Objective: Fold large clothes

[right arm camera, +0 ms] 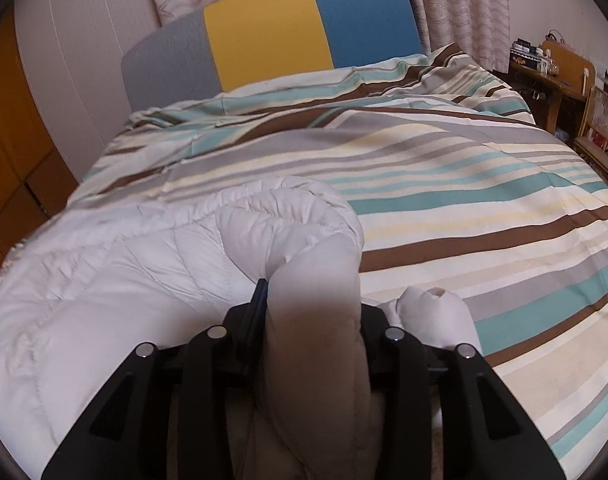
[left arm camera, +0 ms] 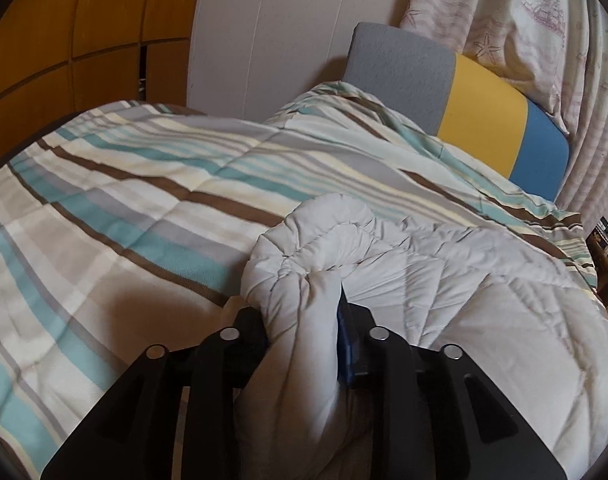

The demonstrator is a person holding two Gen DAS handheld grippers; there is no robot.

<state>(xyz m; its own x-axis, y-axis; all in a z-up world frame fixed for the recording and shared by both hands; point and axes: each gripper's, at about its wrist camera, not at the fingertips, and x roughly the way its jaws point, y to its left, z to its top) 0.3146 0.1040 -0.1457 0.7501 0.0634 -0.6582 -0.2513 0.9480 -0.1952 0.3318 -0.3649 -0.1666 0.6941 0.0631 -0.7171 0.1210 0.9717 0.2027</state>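
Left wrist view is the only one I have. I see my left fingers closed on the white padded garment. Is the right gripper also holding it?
Observer: Yes, the right gripper is shut on the white padded garment, on a thick bunched fold.
Operator: Is anything near it on the right?
Observer: A rolled garment end lies just right of the fingers, on the striped bedspread.
Operator: What is beyond the bed there?
Observer: A wooden desk with small items.
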